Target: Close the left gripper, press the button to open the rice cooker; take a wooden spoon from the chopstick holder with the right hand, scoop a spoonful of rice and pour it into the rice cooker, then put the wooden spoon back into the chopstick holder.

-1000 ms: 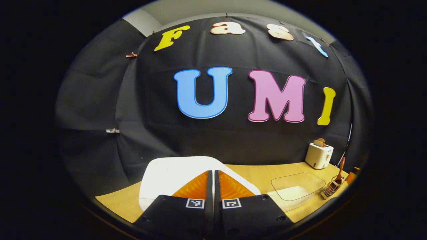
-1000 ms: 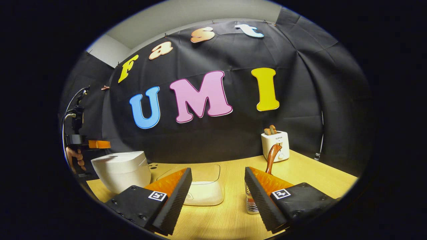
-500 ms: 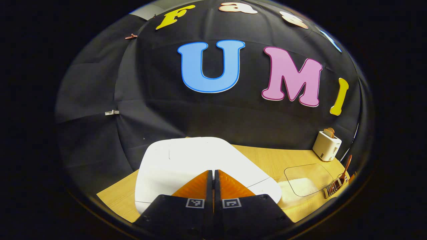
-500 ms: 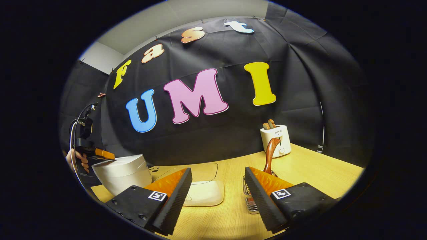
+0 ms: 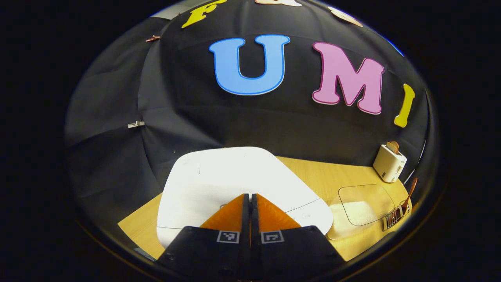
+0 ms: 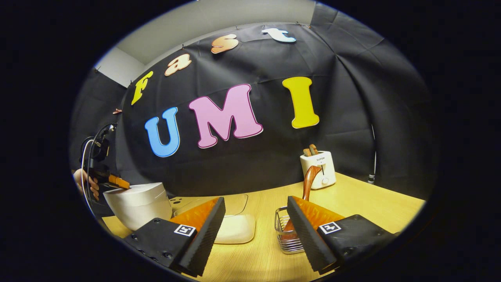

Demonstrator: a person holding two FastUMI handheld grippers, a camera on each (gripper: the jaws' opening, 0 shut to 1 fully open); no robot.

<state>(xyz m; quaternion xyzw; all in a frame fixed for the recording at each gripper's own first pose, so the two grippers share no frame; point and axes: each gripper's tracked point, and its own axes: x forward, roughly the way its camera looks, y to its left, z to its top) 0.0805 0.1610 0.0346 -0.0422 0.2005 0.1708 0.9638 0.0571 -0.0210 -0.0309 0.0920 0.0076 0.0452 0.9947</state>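
Observation:
The white rice cooker (image 5: 235, 176) sits right under my left gripper (image 5: 249, 194), lid down. That gripper is shut with nothing between its fingers, and its tips hide the spot on the lid they point at. In the right gripper view the left gripper (image 6: 118, 181), held by a hand (image 6: 88, 184), comes down at a slant onto the cooker (image 6: 137, 199). My right gripper (image 6: 256, 207) stands open and empty above the table. Just ahead of its right finger the wooden spoon (image 6: 308, 179) stands in the wire chopstick holder (image 6: 283, 231). A clear rice container (image 6: 235, 229) lies between cooker and holder.
A white toaster (image 6: 318, 168) with bread slices stands at the back of the wooden table (image 6: 372, 203), by the black cloth wall. In the left gripper view the rice container (image 5: 362, 203), holder (image 5: 394, 216) and toaster (image 5: 389, 162) lie off to the right.
The left gripper, still shut, has dropped and tilted down onto the cooker's lid. The right gripper has shifted a little, bringing more of the wire holder into sight; it stays open.

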